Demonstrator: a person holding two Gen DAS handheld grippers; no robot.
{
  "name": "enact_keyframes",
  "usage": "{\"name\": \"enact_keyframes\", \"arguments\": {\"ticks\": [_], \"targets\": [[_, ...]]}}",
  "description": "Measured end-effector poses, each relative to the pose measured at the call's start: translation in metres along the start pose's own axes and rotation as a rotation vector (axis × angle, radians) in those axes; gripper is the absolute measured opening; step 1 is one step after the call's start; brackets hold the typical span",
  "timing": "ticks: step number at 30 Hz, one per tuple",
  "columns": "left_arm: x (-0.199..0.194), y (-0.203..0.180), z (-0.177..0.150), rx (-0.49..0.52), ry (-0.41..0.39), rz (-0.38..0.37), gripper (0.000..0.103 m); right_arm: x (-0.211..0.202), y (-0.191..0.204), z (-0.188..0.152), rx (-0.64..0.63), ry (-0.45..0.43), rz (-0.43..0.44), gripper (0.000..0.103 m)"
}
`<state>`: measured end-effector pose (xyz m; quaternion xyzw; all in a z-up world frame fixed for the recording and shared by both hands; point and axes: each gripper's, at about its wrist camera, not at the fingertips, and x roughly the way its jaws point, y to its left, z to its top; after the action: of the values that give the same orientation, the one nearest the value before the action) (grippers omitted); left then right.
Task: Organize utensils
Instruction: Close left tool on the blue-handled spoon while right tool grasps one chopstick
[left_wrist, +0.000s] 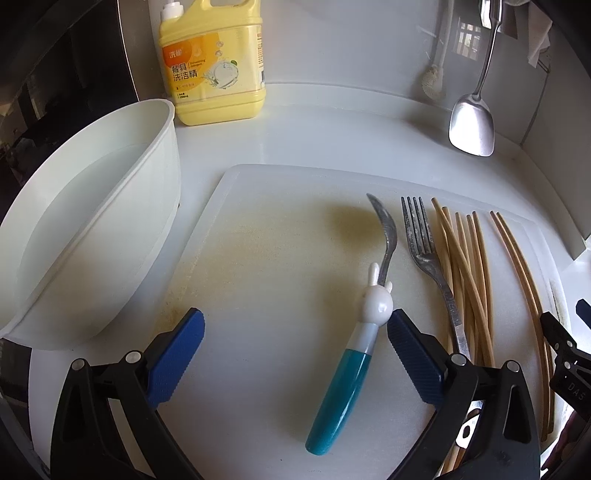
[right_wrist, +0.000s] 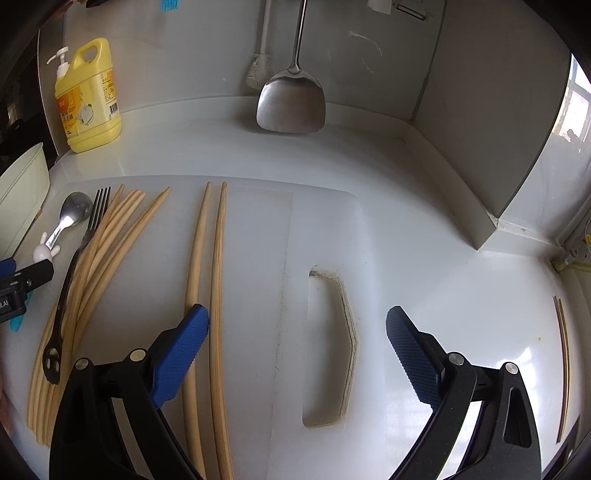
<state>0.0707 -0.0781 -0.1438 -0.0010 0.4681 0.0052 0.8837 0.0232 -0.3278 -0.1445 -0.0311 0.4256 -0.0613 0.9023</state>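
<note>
A child's spoon (left_wrist: 347, 373) with a teal handle and white rabbit figure lies on the white cutting board (left_wrist: 266, 266). Right of it lie a metal fork (left_wrist: 428, 258), a bundle of wooden chopsticks (left_wrist: 469, 280) and a separate pair (left_wrist: 524, 280). My left gripper (left_wrist: 295, 354) is open, just above the board, the spoon handle between its fingers nearer the right one. My right gripper (right_wrist: 297, 347) is open over the board's right end near the handle slot (right_wrist: 328, 347); its left finger (right_wrist: 184, 354) lies over the separate chopstick pair (right_wrist: 207, 295). Spoon (right_wrist: 70, 218), fork (right_wrist: 77, 266) and bundle (right_wrist: 99, 266) show at left.
A white basin (left_wrist: 85, 229) stands left of the board. A yellow dish soap bottle (left_wrist: 214, 62) stands at the back wall. A steel spatula (left_wrist: 472, 118) and a brush (left_wrist: 436, 81) hang at the back right. Another chopstick pair (right_wrist: 563, 369) lies on the counter at far right.
</note>
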Motion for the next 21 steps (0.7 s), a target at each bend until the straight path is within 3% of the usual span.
{"name": "enact_keyframes", "arguments": {"ticks": [5,9,13,19,21], "targets": [[0.002,0.0,0.003,-0.007,-0.003,0.005,0.098,0.002,0.003,0.002,-0.004,-0.006,0.001,0.091],[0.003,-0.001,0.005,-0.003,-0.01,0.001,0.098,0.001,0.01,0.004,-0.033,-0.028,0.011,0.074],[0.003,-0.004,0.006,0.011,-0.019,-0.016,0.095,-0.001,0.019,0.004,-0.053,-0.041,0.019,0.066],[-0.002,-0.014,0.006,0.057,-0.045,-0.049,0.073,-0.005,0.028,0.0,-0.087,-0.05,0.044,0.044],[-0.003,-0.018,0.007,0.072,-0.05,-0.06,0.06,-0.006,0.031,-0.001,-0.097,-0.055,0.046,0.036]]}}
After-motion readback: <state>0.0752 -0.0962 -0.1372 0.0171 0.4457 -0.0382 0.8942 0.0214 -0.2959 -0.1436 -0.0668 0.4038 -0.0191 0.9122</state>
